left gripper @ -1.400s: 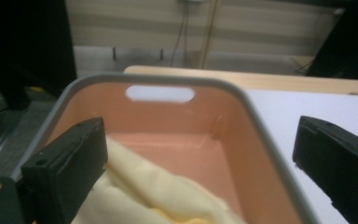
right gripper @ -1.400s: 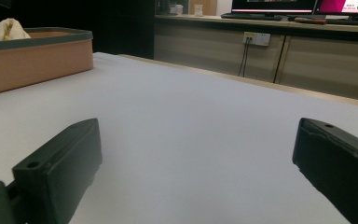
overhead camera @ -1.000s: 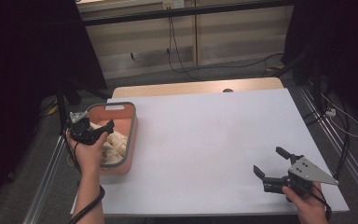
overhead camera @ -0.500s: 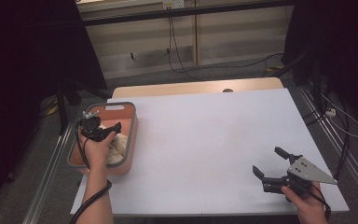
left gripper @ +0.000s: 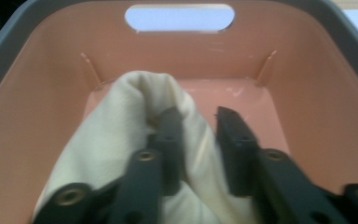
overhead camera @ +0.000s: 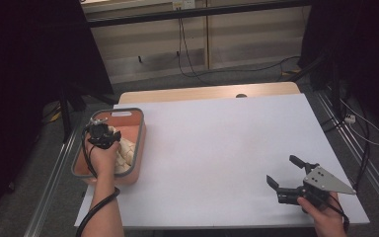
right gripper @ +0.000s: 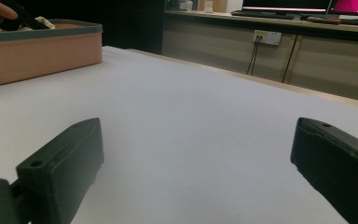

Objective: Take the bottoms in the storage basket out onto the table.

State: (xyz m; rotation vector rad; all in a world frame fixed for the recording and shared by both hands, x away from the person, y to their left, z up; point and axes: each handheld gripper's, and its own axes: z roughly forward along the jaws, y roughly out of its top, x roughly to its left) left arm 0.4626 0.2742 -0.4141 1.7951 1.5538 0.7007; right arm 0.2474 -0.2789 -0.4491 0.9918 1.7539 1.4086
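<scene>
— How many bins do we count on the table?
— One pink bin, with one cream cloth in it.
— And grippers?
— Two: left gripper, right gripper.

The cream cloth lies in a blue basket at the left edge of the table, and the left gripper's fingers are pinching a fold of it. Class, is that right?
Not quite: the basket is pink with a grey rim, not blue, as the left gripper view shows. The rest holds: the cream cloth lies in it at the table's left edge, and the left gripper pinches a fold between its fingers.
</scene>
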